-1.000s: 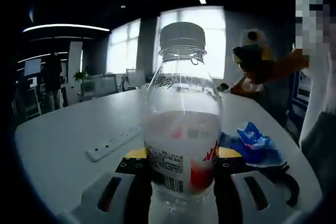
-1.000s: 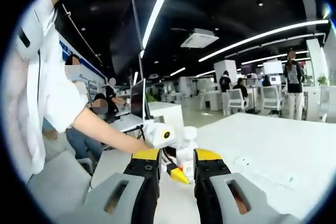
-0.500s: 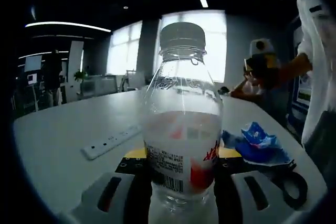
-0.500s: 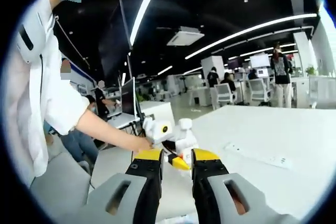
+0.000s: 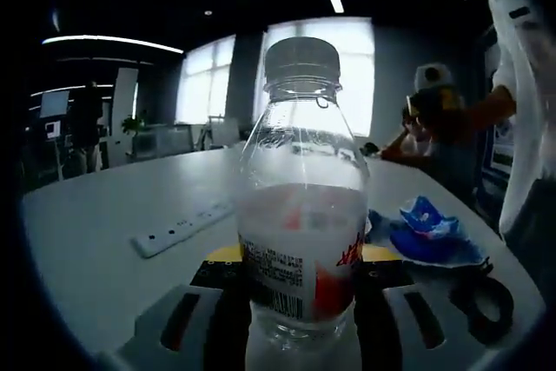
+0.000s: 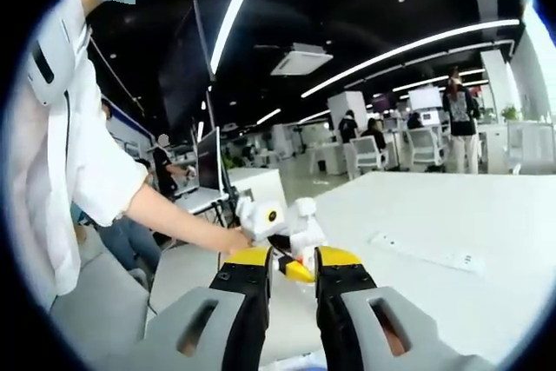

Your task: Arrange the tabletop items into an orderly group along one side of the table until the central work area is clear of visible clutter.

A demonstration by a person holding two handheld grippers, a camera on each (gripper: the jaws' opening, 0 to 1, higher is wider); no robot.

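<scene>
1. Left gripper view: the left gripper (image 5: 300,280) has its jaws closed on the lower part of a clear bottle (image 5: 301,197); the bottle stands upright between them, grey cap on, with a white and red label and a barcode; it rises over the near edge of the white table (image 5: 104,241).
2. On the table to the bottle's left lies a white power strip (image 5: 178,228), well apart from it.
3. To the bottle's right sits a crumpled blue wrapper (image 5: 430,234); just beside that, nearer the rim, lies a dark object (image 5: 482,297) with a loop, too dim to name.
4. Beyond the wrapper the right gripper (image 5: 432,106) shows in the left gripper view, held up above the table in a person's hand; its jaws cannot be made out there.
5. Right gripper view: the right gripper (image 6: 293,268) has its jaws narrowly parted with a small white toy (image 6: 282,232) with a yellow part gripped between the tips; a person's hand (image 6: 228,239) reaches in from the left and touches the toy.
6. A power strip (image 6: 426,254) lies flat on the table (image 6: 486,223) to the right, well apart from the toy.
</scene>
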